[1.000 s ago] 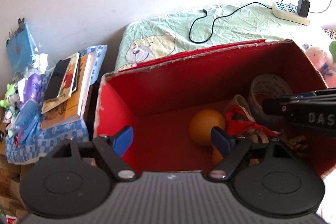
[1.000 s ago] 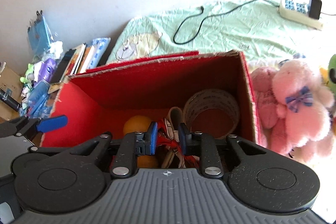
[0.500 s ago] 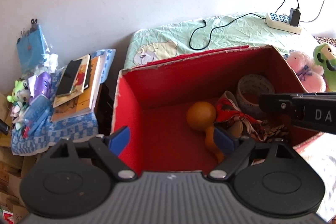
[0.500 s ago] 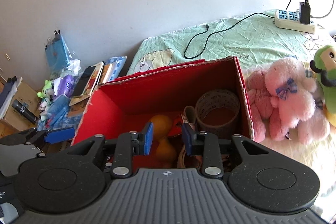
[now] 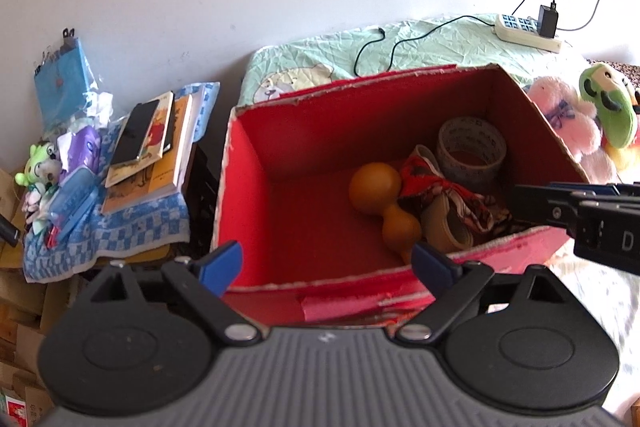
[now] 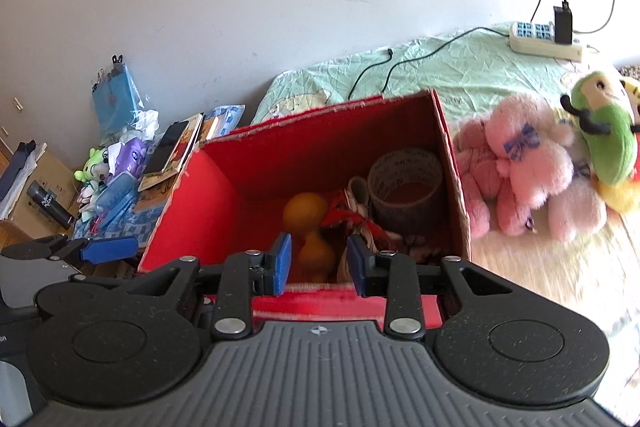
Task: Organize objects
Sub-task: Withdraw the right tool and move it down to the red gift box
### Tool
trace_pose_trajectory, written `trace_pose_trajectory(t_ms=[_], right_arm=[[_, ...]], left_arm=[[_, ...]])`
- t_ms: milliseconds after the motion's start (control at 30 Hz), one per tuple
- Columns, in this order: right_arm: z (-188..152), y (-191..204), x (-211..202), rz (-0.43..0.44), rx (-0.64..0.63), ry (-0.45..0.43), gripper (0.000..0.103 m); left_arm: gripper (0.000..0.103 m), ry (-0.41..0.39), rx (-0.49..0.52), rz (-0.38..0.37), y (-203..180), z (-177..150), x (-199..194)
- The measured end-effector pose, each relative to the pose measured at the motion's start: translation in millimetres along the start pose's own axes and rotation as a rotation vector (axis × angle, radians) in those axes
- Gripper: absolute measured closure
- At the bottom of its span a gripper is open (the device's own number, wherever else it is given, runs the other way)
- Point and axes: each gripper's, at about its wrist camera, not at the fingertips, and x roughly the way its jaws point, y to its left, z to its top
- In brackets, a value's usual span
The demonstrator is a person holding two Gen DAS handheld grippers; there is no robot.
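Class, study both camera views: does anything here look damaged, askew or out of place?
Yes. The red cardboard box is damaged: its top edges are ragged and torn, showing white along the rim. Inside, the tape roll, orange gourd-shaped toy and red patterned cloth lie jumbled at one end. Plush toys sit outside it on the bed.

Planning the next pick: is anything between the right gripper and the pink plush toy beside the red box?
Nothing visible blocks it. The pink plush toy lies outside the red box, in the open.
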Motion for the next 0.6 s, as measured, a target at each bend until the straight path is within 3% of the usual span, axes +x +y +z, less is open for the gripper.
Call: trace_pose_trajectory(t_ms=[100,600], right_arm=[[-7,-5,-2,-0.003,0.003,-0.001,0.058],[-28,-41,-11,0.08,-0.01,0.139,0.058]], left_arm=[[0.005,0.011,-0.001,0.017,-3,-5,-2],[0.003,0.129,-0.05,0.05,-44,-33,0]])
